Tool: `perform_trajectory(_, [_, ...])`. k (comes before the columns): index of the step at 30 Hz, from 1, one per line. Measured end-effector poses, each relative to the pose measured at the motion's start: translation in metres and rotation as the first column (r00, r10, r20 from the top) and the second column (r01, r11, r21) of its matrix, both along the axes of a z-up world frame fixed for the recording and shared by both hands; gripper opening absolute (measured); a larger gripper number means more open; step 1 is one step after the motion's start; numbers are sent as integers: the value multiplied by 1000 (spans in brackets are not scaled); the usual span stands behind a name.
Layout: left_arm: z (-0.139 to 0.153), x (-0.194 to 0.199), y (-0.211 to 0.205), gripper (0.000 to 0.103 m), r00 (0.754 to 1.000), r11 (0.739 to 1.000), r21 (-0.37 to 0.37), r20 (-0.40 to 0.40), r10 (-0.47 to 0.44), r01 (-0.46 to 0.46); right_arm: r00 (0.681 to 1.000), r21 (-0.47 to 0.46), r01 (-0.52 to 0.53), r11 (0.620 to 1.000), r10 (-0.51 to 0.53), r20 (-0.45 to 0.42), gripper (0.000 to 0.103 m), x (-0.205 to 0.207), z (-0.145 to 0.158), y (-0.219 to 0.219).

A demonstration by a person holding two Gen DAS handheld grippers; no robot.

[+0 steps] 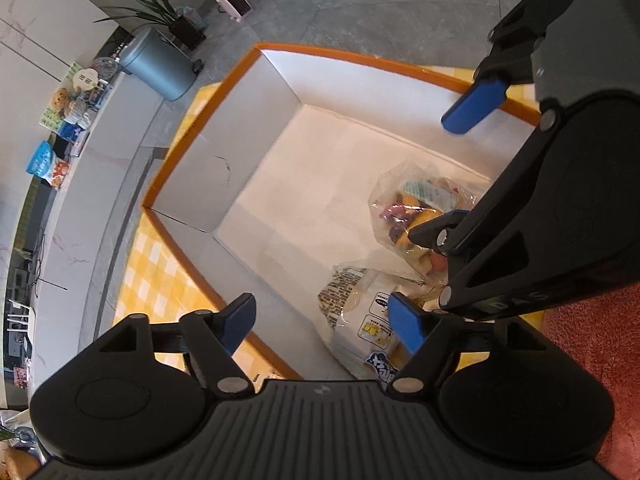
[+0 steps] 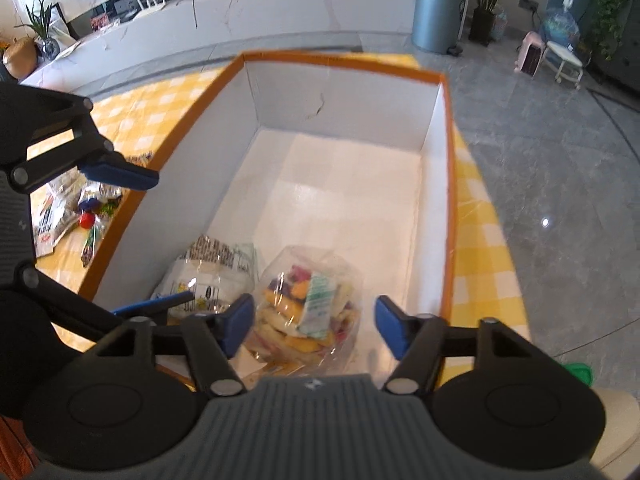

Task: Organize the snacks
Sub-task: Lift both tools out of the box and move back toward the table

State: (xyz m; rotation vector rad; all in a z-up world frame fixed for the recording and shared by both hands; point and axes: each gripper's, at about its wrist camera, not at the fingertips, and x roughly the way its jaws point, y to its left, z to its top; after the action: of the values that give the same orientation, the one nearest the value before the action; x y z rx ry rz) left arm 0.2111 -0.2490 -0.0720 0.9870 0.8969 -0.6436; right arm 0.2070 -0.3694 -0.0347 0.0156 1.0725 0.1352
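Note:
An orange-rimmed box (image 1: pixel 192 136) (image 2: pixel 340 58) with white inside walls stands on a yellow checked cloth. At its near end lie two snack bags. One is a clear bag of colourful snacks (image 1: pixel 412 200) (image 2: pixel 308 304), the other a white printed bag (image 1: pixel 356 308) (image 2: pixel 216 268). My left gripper (image 1: pixel 324 320) (image 2: pixel 138 238) hangs open over the near corner, one pad above the white bag and the other outside the box wall. My right gripper (image 2: pixel 316 322) (image 1: pixel 456 164) is open with the clear bag lying between its blue pads, which do not press it.
More snack packets (image 2: pixel 68 208) lie on the checked cloth (image 2: pixel 480 240) left of the box. A grey bin (image 2: pixel 438 12) and a potted plant stand on the floor beyond. Boxes and toys line a white counter (image 1: pixel 60 120). A red rug (image 1: pixel 592 340) lies at the right.

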Motion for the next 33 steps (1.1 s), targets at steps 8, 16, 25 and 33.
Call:
perform_trajectory(8, [23,-9,15,95,999,994,-103,18,40,-38,991,-11,62,998,-60,123,81,-15,29,-4])
perform_trajectory(16, [70,-31,61,95,977,914,-372,63,201,-164,930,89,202,975,-220,293,87,-52,56,-7])
perform_trajectory(25, [117,-71,130,95,887,703,-640,73,456,-309,836,243,230,942,-319,447,90,-107,78,29])
perform_trajectory(33, [123,-95,193,95,788,552,-726,22,615,-410,779,266,174,948,-298,552,92,-145,89,80])
